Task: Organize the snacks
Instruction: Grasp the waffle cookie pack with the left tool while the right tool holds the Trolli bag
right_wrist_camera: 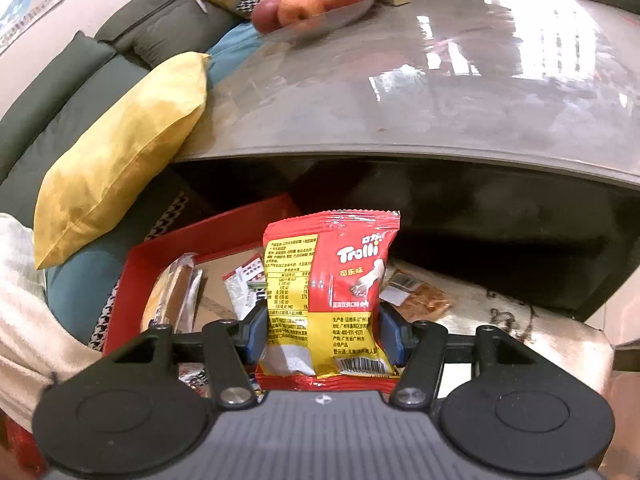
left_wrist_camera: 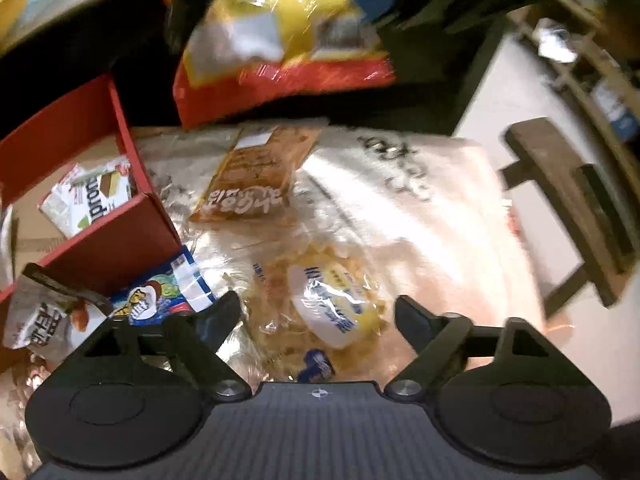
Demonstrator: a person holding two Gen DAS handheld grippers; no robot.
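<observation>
left gripper (left_wrist_camera: 318, 312) pointed steeply down, jaws wide and empty over a yellow pack (left_wrist_camera: 332, 304). right gripper (right_wrist_camera: 322, 332) tilted down, clamped on trolli bag (right_wrist_camera: 340, 280) above red box (right_wrist_camera: 136, 264).

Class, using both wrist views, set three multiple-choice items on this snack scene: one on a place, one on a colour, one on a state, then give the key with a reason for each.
1. Where does the plate of apples stand?
A. on the grey table top
B. inside the red box
C. on the sofa

2. What colour are the walls of the box that holds snacks?
A. blue
B. red
C. green

3. What is the state of the right gripper?
A. open and empty
B. shut on the Trolli packet
C. shut on an apple

Key: 1 A, the plate rests on the glossy table top. 2 B, its walls show red in both views. 3 B, the blue pads press the Trolli packet from both sides.
</observation>
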